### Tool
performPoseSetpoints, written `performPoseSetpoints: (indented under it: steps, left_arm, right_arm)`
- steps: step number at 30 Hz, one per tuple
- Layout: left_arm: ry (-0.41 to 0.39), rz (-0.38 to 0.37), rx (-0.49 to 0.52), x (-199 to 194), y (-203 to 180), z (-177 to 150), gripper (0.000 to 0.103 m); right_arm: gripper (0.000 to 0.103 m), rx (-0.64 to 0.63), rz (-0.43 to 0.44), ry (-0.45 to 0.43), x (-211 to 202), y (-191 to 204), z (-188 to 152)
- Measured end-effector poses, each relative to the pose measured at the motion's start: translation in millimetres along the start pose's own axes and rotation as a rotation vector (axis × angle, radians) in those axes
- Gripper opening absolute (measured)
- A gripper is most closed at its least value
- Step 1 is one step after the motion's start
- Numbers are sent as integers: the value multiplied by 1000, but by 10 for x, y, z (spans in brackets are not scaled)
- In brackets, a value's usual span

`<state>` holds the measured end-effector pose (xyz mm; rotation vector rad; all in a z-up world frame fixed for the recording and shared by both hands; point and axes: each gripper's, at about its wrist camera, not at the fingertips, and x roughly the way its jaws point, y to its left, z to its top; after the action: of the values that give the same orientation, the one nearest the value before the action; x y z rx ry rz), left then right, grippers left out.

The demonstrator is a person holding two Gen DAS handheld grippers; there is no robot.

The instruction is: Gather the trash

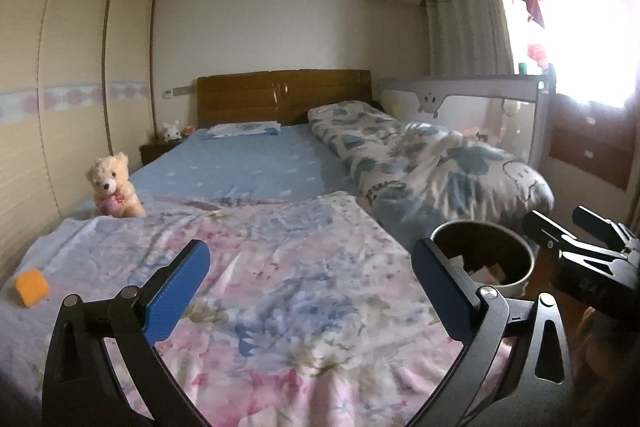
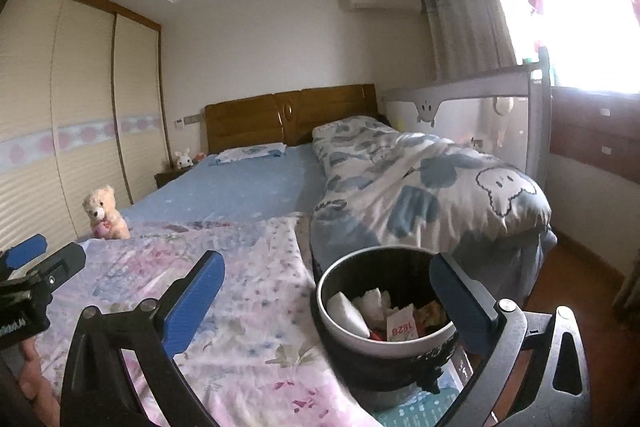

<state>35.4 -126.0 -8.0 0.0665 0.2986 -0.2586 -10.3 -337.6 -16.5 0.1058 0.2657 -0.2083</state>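
A round dark trash bin (image 2: 348,331) stands at the bed's near right corner, holding white tissue (image 2: 374,301), a paper scrap with red print (image 2: 402,325) and wrappers. In the left wrist view the bin (image 1: 522,283) is low on the right. An orange block (image 1: 32,287) lies on the floral sheet at the left edge. My left gripper (image 1: 310,255) is open over the sheet, nothing between its blue pads. My right gripper (image 2: 327,265) is open with the bin just behind its right finger (image 2: 460,303). Each gripper shows in the other's view: the right (image 1: 558,217), the left (image 2: 60,247).
A teddy bear (image 1: 114,187) sits at the bed's left side by the wardrobe (image 1: 60,87). A rolled blue and white quilt (image 1: 432,163) lies along the right half. A mesh bed rail (image 2: 472,123) and wooden drawers (image 2: 596,139) stand by the bright window.
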Motion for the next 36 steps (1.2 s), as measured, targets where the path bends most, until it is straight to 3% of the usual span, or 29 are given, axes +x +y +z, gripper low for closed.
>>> performPoseSetpoints:
  steps: [36]
  left_arm:
    - [18, 33, -29, 32, 116, -46, 103]
  right_arm:
    - [103, -7, 21, 24, 60, 151, -87]
